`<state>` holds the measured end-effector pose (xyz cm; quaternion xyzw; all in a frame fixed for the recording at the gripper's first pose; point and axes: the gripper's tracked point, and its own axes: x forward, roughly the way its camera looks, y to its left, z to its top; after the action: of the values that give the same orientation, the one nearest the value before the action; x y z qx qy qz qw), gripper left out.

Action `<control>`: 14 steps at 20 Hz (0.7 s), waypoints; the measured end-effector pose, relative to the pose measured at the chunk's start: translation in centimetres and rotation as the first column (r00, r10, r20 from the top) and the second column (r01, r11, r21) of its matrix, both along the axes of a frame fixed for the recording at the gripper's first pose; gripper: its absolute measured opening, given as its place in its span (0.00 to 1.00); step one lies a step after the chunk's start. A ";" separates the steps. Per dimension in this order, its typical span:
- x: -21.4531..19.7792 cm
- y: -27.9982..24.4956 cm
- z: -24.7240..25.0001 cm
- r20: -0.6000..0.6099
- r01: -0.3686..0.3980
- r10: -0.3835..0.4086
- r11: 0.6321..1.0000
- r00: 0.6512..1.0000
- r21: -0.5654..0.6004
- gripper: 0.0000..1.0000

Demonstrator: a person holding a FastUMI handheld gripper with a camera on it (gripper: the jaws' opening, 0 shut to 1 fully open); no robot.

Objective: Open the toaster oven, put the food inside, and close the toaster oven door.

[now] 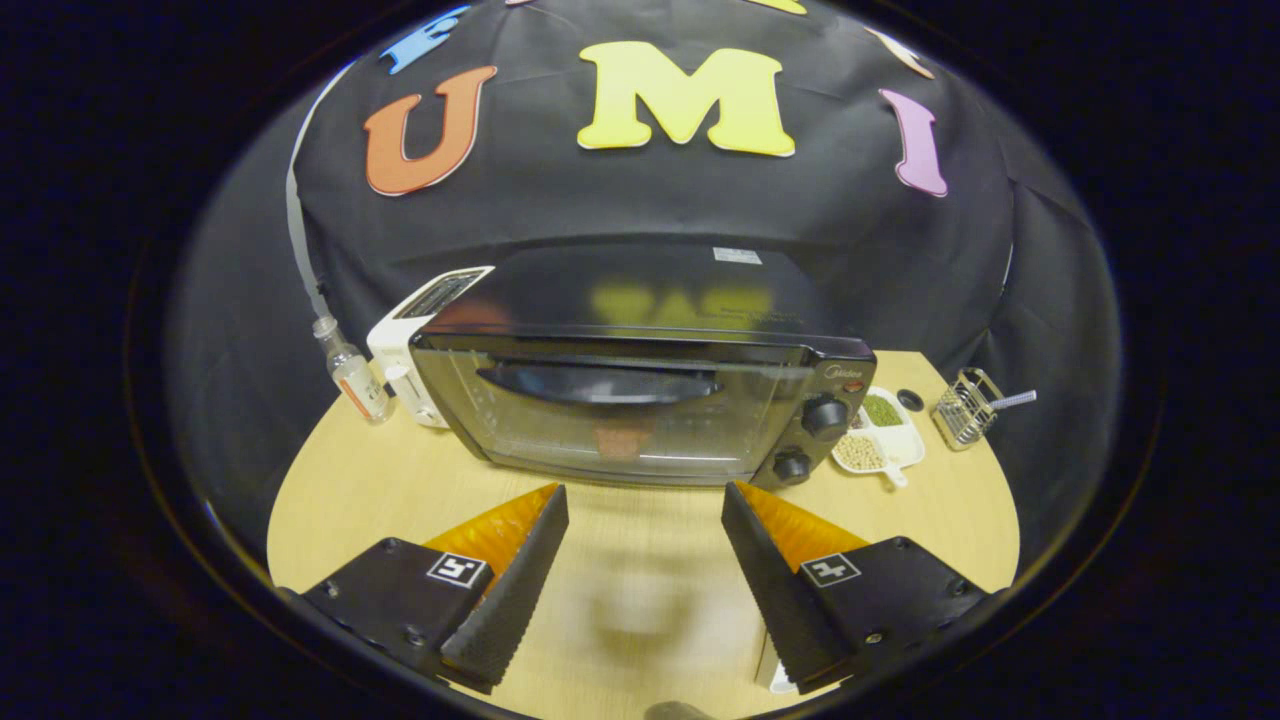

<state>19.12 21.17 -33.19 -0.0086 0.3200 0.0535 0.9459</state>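
the gripper [645,495] hangs low over the table [640,560], its fingers spread wide with nothing between them but bare wood. just beyond the fingertips sits the oven [640,400], door shut, its handle [598,384] running across the top of the glass. something orange [622,440] shows dimly through the glass, too blurred to tell what. two knobs [812,435] stack at the oven's right end. right of the oven lies a white divided dish [880,440] with pale and green beans in it, then a small wire basket [965,408] near the table's edge. left of the oven stand a white toaster [415,345] and a clear bottle [352,375], the toaster touching or nearly touching the oven's side.
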 end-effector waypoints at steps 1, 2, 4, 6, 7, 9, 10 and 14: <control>-0.1 -0.1 0.1 0.001 0.004 -0.004 1.000 1.000 0.004 0.99; -0.1 -0.4 0.2 0.003 0.008 -0.008 1.000 1.000 0.006 0.99; -0.6 -0.8 0.3 0.006 0.017 -0.017 1.000 1.000 0.006 0.99; -0.9 -1.3 0.6 0.012 0.022 -0.022 1.000 1.000 0.007 0.99; -1.1 -1.7 0.8 0.017 0.027 -0.027 1.000 0.999 0.006 0.99; -1.7 -2.4 2.0 0.037 0.029 -0.029 1.000 0.999 0.009 0.99; -2.1 -2.9 2.7 0.051 0.029 -0.029 1.000 0.998 0.005 0.99; -4.1 -5.7 8.2 0.150 0.032 -0.035 0.999 0.988 0.018 0.99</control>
<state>14.97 15.52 -25.01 0.0003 0.2477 0.0394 0.9680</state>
